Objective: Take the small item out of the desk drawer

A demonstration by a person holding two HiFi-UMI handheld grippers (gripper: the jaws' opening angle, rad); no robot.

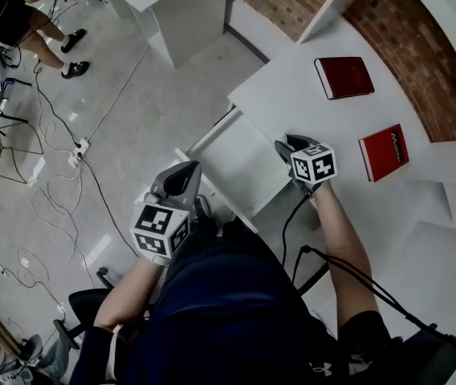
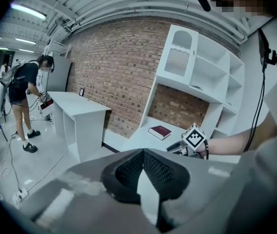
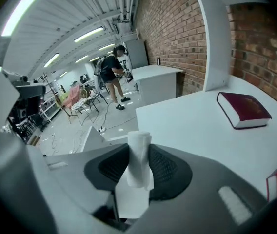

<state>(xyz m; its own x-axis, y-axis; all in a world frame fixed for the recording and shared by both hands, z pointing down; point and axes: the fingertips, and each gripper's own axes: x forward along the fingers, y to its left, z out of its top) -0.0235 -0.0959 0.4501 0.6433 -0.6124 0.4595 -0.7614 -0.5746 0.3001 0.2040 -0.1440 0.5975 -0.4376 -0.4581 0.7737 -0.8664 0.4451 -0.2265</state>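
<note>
A: Step?

B: Item's out, I'd say. The right gripper (image 1: pixel 287 147) has its jaws clamped on the small item (image 3: pixel 139 161), a white rolled thing, paper or cloth, can't tell which. It's upright between the pads and held up off any surface, at the front edge of the desk (image 1: pixel 292 95), just beside the open drawer (image 1: pixel 242 165).

A: Left one?

B: The left gripper (image 1: pixel 181 175) has its jaws together with nothing in them. It hangs near the drawer's outer corner, not touching it.

A: Next move?

B: Probably carry the roll over the desk and set it down on a bare patch. Hold the squeeze until it rests, since it looks soft and could slip or flatten. Stay off the dark red book (image 1: pixel 344 77) and the brighter red book (image 1: pixel 384 152). The drawer looks left for the free gripper to push in, if that's wanted.

A: Any text?

B: White lettering on the brighter red book's cover, too small to read. The dark one shows no legible title. The gripper cubes have only black-and-white square markers. No brands.
</note>
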